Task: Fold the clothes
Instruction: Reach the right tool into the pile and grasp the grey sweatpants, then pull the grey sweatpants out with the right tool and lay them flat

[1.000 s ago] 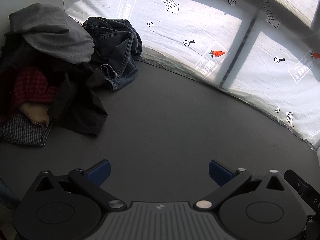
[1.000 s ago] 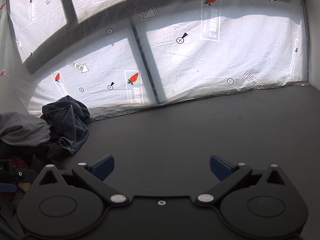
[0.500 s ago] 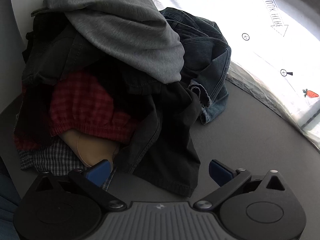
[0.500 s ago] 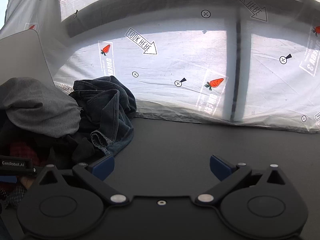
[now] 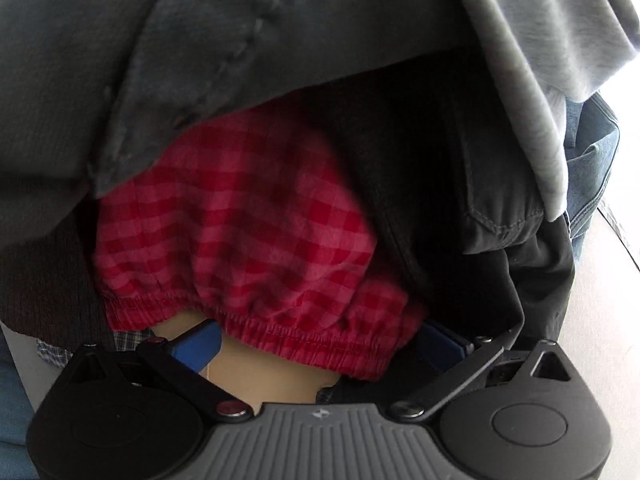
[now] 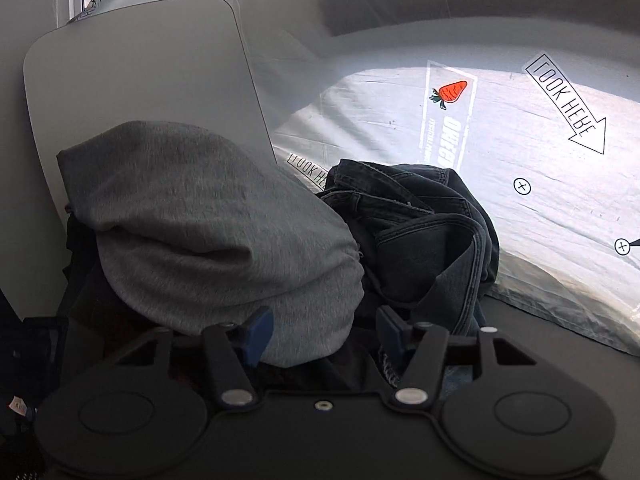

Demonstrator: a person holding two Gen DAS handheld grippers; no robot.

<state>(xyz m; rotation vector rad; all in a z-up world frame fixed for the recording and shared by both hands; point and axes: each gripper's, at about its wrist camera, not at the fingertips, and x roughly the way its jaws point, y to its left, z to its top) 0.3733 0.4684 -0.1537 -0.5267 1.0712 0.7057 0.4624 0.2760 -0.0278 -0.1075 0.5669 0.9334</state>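
A pile of clothes fills the left wrist view. A red checked garment (image 5: 248,240) with an elastic hem lies under a grey sweatshirt (image 5: 240,40) and next to dark trousers (image 5: 460,200). My left gripper (image 5: 316,344) is open, its blue fingers (image 5: 200,344) on either side of the red hem, above a tan garment (image 5: 256,376). My right gripper (image 6: 322,334) is partly closed around the lower edge of the grey sweatshirt (image 6: 208,232); the jaws do not pinch it. Dark jeans (image 6: 424,240) lie to the right of the sweatshirt.
A grey board (image 6: 140,80) stands behind the pile. White plastic sheeting (image 6: 540,184) with carrot logos and arrows rises behind the dark table surface (image 6: 560,360). A blue checked cloth (image 5: 128,336) peeks out at the pile's lower left.
Both grippers have moved left into the clothes pile. The left one now straddles the red hem. The right jaws have narrowed around the grey sweatshirt's edge.
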